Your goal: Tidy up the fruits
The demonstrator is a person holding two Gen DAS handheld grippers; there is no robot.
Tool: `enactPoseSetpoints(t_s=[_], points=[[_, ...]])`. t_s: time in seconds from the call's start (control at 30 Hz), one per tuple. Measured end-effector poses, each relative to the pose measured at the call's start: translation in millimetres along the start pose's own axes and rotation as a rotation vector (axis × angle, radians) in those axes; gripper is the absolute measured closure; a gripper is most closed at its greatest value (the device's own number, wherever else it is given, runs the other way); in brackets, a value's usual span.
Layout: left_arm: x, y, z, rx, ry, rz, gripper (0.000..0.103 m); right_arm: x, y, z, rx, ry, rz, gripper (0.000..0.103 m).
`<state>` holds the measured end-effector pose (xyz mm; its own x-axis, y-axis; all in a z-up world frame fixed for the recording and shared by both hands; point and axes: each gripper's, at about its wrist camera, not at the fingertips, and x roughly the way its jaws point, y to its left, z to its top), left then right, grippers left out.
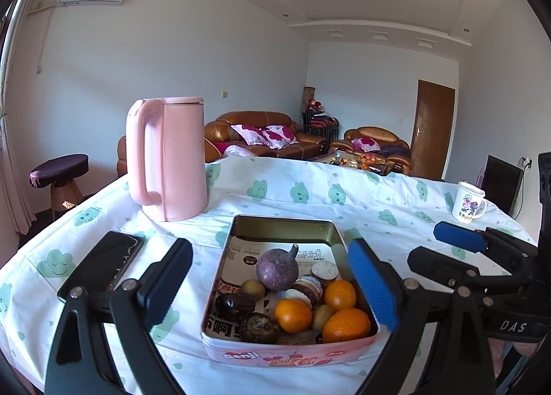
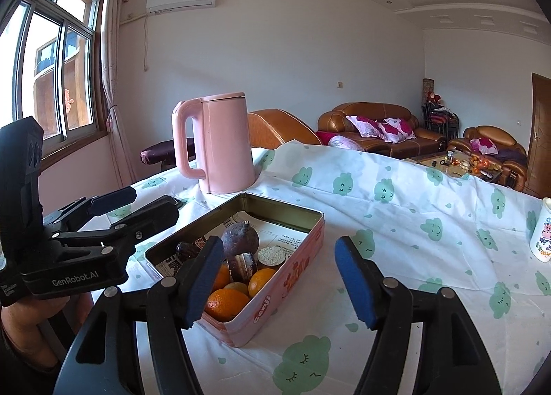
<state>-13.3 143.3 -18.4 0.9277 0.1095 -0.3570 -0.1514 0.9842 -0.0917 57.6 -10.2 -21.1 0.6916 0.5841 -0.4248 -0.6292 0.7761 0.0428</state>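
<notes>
A pink tin box [image 1: 286,355] stands on the table, also in the right wrist view [image 2: 296,267]. It holds a purple round fruit [image 1: 277,273], three oranges [image 1: 292,315], dark dates [image 1: 230,305], small brownish fruits and round cakes. My left gripper [image 1: 270,286] is open and empty, its fingers on either side of the box's near end. My right gripper [image 2: 280,283] is open and empty over the box's right wall. It also shows at the right of the left wrist view [image 1: 447,250]. The left gripper shows at the left of the right wrist view [image 2: 137,205].
A pink kettle [image 1: 168,157] stands behind the box. A black phone [image 1: 103,262] lies left of the box. A white cartoon mug [image 1: 468,202] stands far right. The tablecloth [image 1: 310,192] is white with green clouds. Sofas and a stool are beyond the table.
</notes>
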Motion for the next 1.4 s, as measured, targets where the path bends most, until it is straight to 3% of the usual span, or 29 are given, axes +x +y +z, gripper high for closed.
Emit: enactPoseSetpoints(t_s=[0.67, 1.0, 1.4], points=[[-0.6, -22.3, 0.0, 0.023, 0.004, -0.029, 0.009, -37.0, -12.3, -0.5, 0.004, -0.056, -0.045, 0.032], [-2.7, -30.5, 0.2, 0.040, -0.007, -0.037, 0.000, -46.3, -16.1, -3.9, -0.009, -0.076, -0.079, 0.030], [-11.4, -55.7, 5.2, 0.067, -0.028, -0.078, 0.000, -86.3, -42.2, 1.4, 0.027, -0.175, -0.164, 0.028]])
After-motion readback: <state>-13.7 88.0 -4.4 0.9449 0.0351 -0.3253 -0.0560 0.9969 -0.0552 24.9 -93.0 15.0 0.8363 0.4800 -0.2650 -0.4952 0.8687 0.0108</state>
